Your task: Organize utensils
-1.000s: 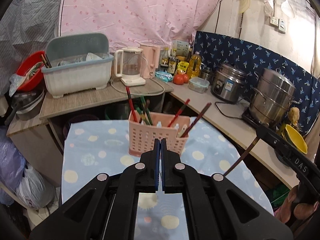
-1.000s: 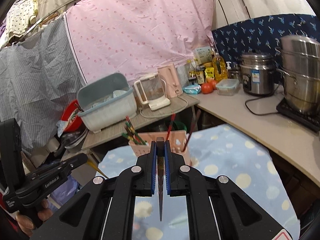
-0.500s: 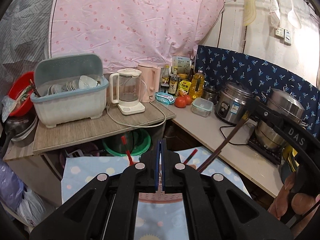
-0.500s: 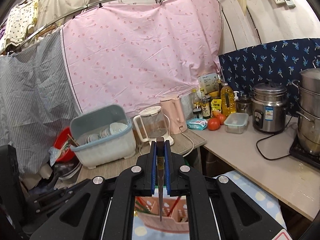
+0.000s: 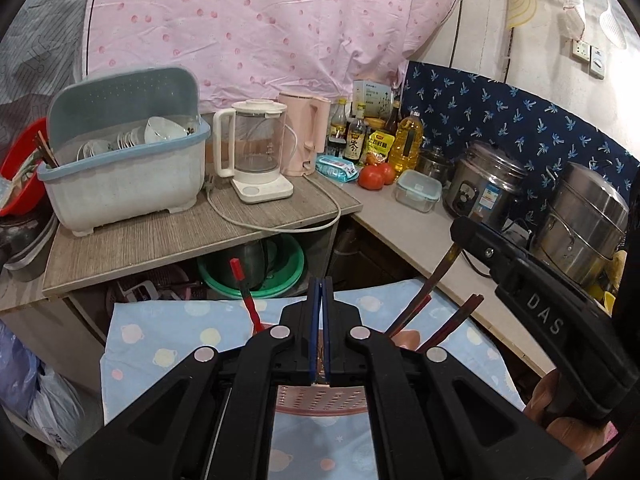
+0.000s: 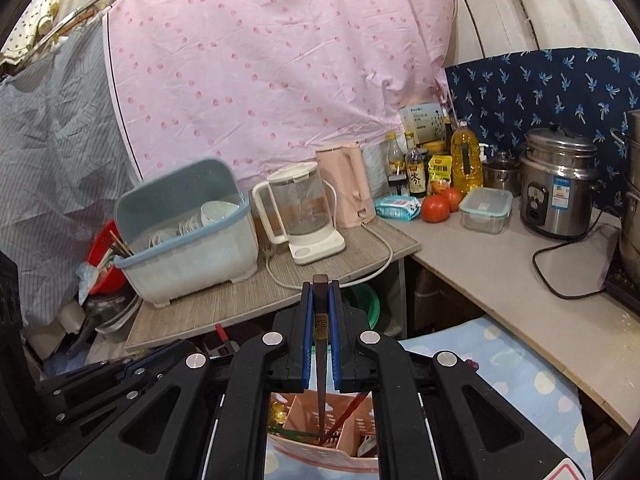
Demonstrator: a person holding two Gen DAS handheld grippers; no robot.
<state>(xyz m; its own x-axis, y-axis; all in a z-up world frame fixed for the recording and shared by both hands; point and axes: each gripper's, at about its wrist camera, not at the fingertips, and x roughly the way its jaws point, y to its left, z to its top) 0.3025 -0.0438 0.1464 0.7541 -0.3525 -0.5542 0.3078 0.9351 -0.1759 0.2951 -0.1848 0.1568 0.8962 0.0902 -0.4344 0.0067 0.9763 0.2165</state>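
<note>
Now, low centre, my right gripper [image 6: 320,308] clamps a dark wooden chopstick [image 6: 321,360], tip inside the perforated pink holder [image 6: 316,432]. My left gripper [image 5: 319,332] is clenched empty. Beyond the dotted blue cloth [image 5: 160,344], the woodgrain shelf edge [image 5: 180,268] crosses mid-frame.

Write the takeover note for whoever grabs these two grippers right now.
Right gripper: shut on a dark brown chopstick, its tip hanging over the pink utensil caddy.
Left gripper: shut, nothing between its pads.
Caddy sits on the blue dotted cloth just under both grippers; it already holds red chopsticks, dark ones and a spoon.
Done: most utensils look sorted.
Left: lower the held chopstick into a compartment, release.
</note>
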